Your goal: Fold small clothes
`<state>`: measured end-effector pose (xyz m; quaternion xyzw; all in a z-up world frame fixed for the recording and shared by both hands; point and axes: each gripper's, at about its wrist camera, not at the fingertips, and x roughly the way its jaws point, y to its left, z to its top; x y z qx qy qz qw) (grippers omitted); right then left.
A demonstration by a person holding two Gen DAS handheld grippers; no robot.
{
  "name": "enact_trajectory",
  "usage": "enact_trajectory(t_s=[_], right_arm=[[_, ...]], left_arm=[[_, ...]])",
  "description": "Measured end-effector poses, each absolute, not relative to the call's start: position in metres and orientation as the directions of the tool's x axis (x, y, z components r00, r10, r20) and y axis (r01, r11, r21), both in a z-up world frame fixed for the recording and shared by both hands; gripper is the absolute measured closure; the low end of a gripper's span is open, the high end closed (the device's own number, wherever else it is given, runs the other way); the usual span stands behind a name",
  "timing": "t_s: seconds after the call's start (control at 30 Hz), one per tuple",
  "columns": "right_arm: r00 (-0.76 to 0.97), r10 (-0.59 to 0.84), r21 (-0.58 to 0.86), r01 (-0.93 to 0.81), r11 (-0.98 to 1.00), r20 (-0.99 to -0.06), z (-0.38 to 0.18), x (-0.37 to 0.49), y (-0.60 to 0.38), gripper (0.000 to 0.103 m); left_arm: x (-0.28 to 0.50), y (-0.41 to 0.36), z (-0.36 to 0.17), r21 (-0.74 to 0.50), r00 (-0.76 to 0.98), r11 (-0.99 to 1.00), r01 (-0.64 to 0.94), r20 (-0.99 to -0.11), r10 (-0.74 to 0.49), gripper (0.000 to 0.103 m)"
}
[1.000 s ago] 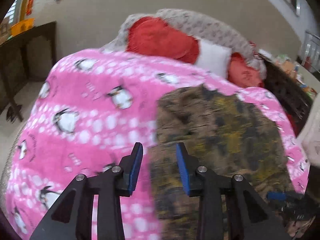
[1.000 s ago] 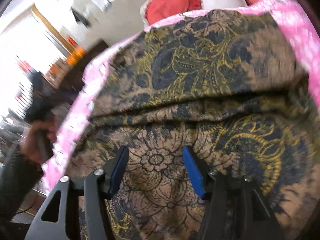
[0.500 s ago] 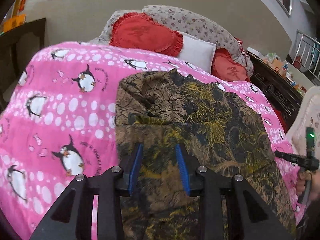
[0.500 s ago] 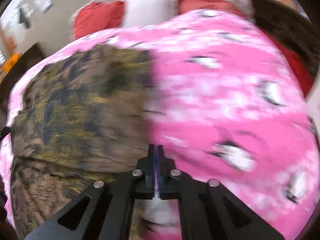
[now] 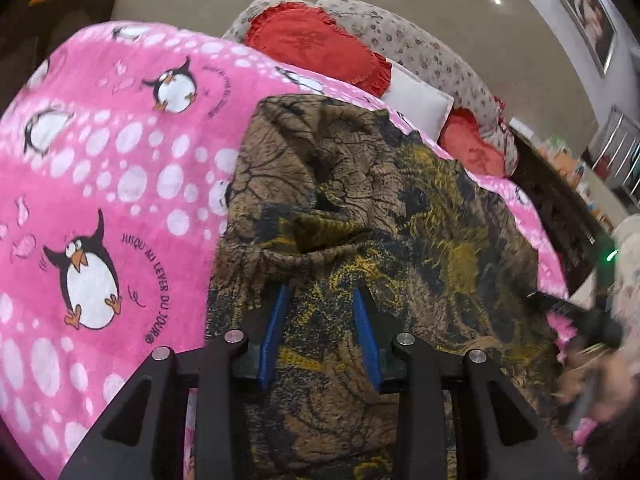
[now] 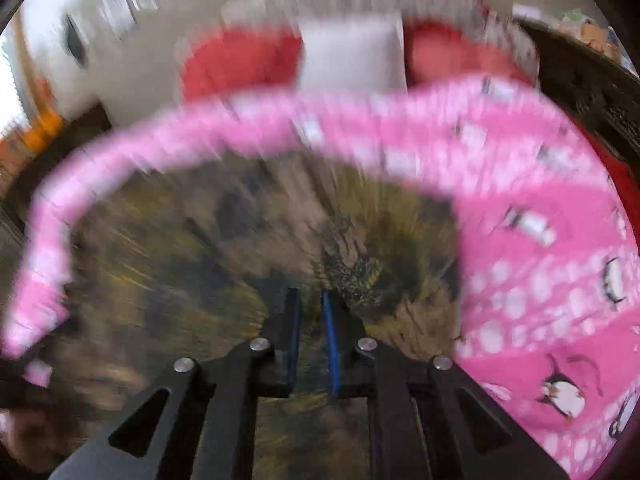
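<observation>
A brown, yellow and black patterned garment (image 5: 400, 208) lies on the pink penguin blanket (image 5: 100, 184), with a raised fold near its middle. My left gripper (image 5: 320, 296) is open, its blue pads over the garment's near part, with no cloth held between them. In the right wrist view, which is blurred by motion, the same garment (image 6: 200, 240) fills the left and middle. My right gripper (image 6: 310, 300) has a narrow gap between its pads and sits low over the cloth. The right gripper also shows blurred at the left view's right edge (image 5: 576, 312).
Red cushions (image 5: 312, 44), a white pillow (image 5: 420, 104) and a floral pillow (image 5: 420, 48) lie at the bed's head. Dark wooden furniture (image 5: 560, 208) stands at the right of the bed. The blanket (image 6: 540, 264) spreads to the right of the garment.
My right gripper was shut half a second ago and now has a small gap; it has swung back left over the garment. My left gripper has moved further in over the cloth.
</observation>
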<state>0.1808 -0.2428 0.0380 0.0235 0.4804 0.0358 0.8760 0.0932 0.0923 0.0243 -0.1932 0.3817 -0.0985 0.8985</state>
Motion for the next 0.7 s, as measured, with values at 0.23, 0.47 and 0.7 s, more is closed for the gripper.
enact_trajectory(t_s=[0.23,0.47,0.7], right_arm=[[0.568,-0.014,-0.05,-0.048,0.998,-0.823,0.066,0.183,-0.229,0.089],[0.529,0.007,0.03,0.034,0.999,-0.848,0.027,0.213,-0.252,0.026],[0.655,0.002,0.03,0.033,0.999,-0.756,0.11,0.177,-0.236,0.05]], left_arm=[[0.097,0.075,0.026,-0.301,0.683,0.954,0.015,-0.693,-0.229,0.089],[0.097,0.074,0.027,-0.311,0.683,0.95,0.017,-0.691,-0.238,0.089],[0.092,0.083,0.03,-0.347,0.688,0.937,0.027,-0.674,-0.269,0.089]])
